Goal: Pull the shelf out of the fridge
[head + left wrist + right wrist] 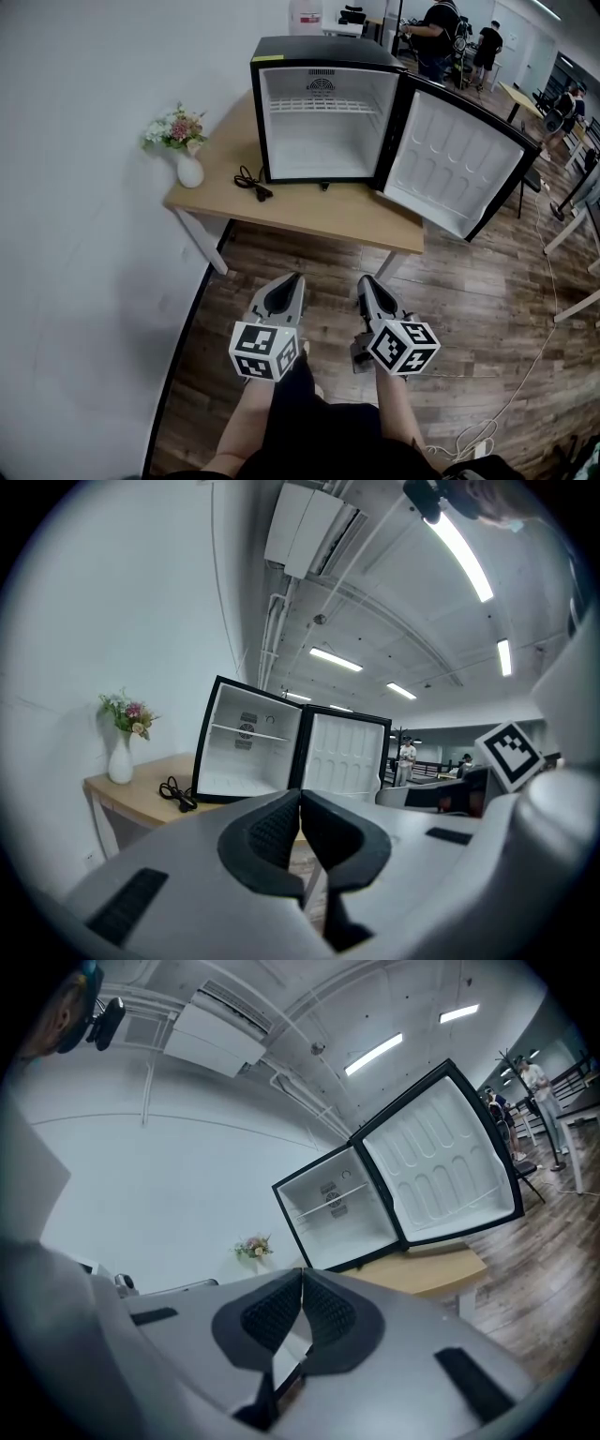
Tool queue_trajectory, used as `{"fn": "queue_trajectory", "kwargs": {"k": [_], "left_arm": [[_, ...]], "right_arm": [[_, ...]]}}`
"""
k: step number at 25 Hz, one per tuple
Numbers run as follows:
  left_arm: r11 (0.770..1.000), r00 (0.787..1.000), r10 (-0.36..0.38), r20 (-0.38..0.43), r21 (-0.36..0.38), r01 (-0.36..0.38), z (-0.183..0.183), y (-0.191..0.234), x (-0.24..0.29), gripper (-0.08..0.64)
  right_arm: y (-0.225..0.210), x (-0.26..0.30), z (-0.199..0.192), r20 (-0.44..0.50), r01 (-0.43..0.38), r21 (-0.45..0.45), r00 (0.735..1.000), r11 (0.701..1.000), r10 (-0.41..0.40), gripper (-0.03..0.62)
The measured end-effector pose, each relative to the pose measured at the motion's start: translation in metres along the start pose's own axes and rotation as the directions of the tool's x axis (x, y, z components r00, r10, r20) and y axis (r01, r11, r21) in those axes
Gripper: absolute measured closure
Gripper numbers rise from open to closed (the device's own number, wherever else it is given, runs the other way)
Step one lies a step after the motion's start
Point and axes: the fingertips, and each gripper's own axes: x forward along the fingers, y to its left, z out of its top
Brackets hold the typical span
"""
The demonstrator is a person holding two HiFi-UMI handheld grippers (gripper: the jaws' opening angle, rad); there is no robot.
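A small black fridge (323,56) stands on a wooden table (309,211) with its door (459,159) swung open to the right. Inside, a white wire shelf (323,106) spans the upper half of the white interior; the same wire shelf (248,733) shows in the left gripper view and as a thin line (333,1204) in the right gripper view. My left gripper (289,281) and right gripper (367,283) hover side by side over the floor, well short of the table. Both are shut with nothing between their pads.
A white vase of flowers (180,141) and a black coiled cable (251,182) sit on the table's left part. A white wall runs along the left. Wooden floor lies below me, with a white cord (506,398) at the right. People stand far behind the fridge.
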Motion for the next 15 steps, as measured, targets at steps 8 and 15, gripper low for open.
{"fn": "queue_trajectory", "kwargs": {"k": [8,15], "left_arm": [[1.000,1.000,-0.014,-0.013,-0.004,0.014,-0.003,0.004,0.019,0.554],[1.000,1.000,-0.023,-0.013,-0.003,0.023,-0.001,0.013,0.045,0.554]], "right_arm": [[-0.010,0.014,0.000,-0.006,0.008,0.016,1.000,1.000,-0.008,0.600],[-0.018,0.035,0.005,-0.008,0.001,0.029,1.000,1.000,-0.001,0.600]]}}
